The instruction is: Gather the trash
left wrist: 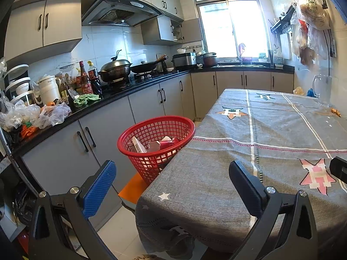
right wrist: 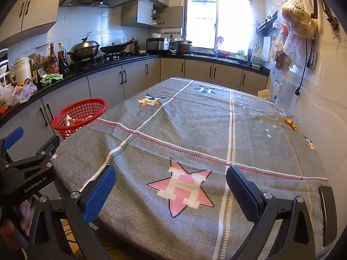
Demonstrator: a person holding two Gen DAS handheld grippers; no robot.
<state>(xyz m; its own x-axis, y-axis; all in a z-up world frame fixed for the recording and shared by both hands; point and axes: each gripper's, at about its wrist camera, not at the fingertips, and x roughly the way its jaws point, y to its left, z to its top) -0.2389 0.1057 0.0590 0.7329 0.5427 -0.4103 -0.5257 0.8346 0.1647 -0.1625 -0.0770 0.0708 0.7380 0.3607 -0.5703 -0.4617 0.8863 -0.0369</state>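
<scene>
Red basket (left wrist: 156,145) sits ahead of the left gripper (left wrist: 171,186), beside the table's edge, wrappers (left wrist: 160,144) already inside; small orange scrap (right wrist: 291,123) lies far ahead-right of the right gripper (right wrist: 171,191), near the glass jug (right wrist: 283,98); both jaws spread wide, holding nothing, over the grey tablecloth (right wrist: 195,130)

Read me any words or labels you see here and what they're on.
"GenRobot.AI": on the left gripper's black body, seen from the right wrist.
"H": letter inside each star on the tablecloth.
Sauce bottle labels, white kettle logo, hanging plastic bag print: too blurred.
</scene>
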